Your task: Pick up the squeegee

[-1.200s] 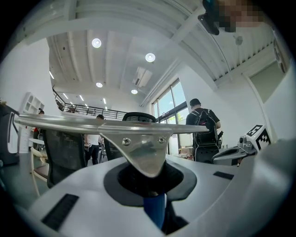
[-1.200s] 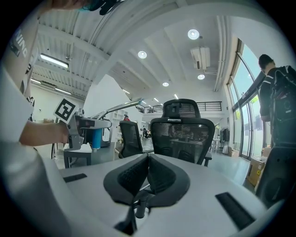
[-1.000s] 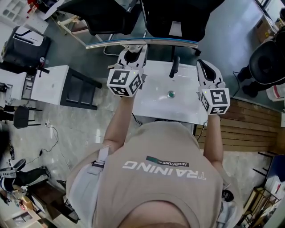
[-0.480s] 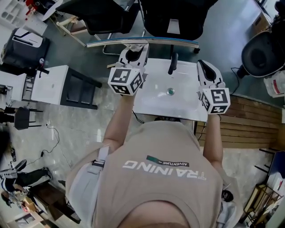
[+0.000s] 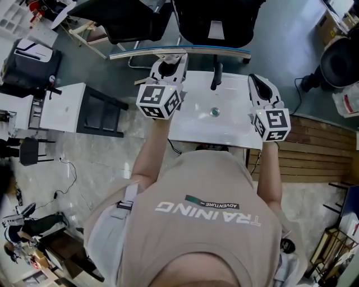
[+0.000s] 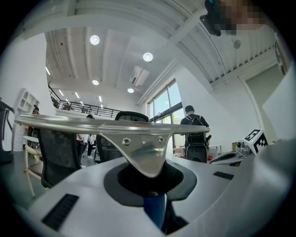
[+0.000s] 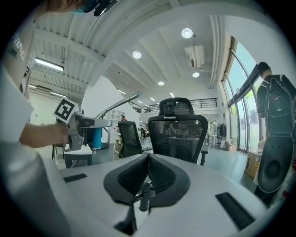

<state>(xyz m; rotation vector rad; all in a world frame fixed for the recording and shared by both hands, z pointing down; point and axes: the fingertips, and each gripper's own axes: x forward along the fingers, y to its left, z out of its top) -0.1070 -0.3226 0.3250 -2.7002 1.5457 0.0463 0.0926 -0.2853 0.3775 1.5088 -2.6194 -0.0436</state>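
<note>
Almost nothing is being moved since a second ago: the long metal-bladed squeegee with a blue handle (image 5: 179,53) is still being held up at the upper centre of the head view, just past the upper edge of the white counter (image 5: 196,120), so the pickup is judged done. The left gripper (image 5: 168,66) fingers (image 6: 115,183) are being kept narrowly apart, clamped on that blue handle. The right gripper (image 5: 257,84) fingers (image 7: 132,176) are being kept pressed together, holding nothing.

Squeegee (image 6: 143,150) showing silver w/ blue handle, centre frame — table (image 5: 202,128) looking white, left gripper (image 5: 167,64) cube (image 5: 159,101) wearing blk-&-wht squares, chair (image 5: 196,17) sitting black up top.
</note>
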